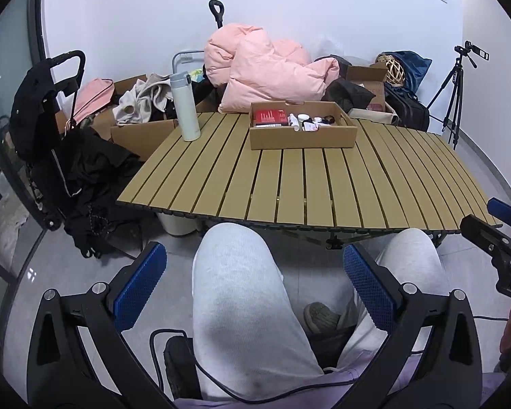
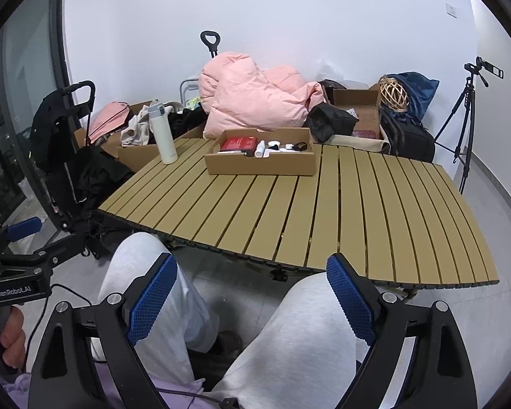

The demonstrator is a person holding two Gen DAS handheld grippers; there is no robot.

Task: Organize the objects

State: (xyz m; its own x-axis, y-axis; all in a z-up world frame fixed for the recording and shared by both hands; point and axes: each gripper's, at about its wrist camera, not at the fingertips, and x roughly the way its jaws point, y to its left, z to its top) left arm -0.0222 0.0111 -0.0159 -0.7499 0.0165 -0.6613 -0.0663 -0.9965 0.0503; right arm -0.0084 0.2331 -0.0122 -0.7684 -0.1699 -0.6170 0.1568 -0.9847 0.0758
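Observation:
A shallow cardboard box (image 1: 303,136) (image 2: 260,163) sits at the far side of the slatted wooden table (image 1: 323,187) (image 2: 323,211). It holds a red box (image 1: 270,117) (image 2: 238,144), a small white bottle (image 1: 293,121) (image 2: 260,148) and several small items. A white thermos (image 1: 184,105) (image 2: 161,133) stands upright at the table's far left. My left gripper (image 1: 255,283) is open and empty above my knees, short of the table's near edge. My right gripper (image 2: 252,293) is open and empty there too.
A pink duvet (image 1: 265,68) (image 2: 255,99) is piled behind the table with cardboard boxes and clothes. A black cart with dark clothing (image 1: 58,143) stands to the left. A tripod (image 1: 456,85) (image 2: 466,119) stands at the right. My legs (image 1: 248,306) fill the foreground.

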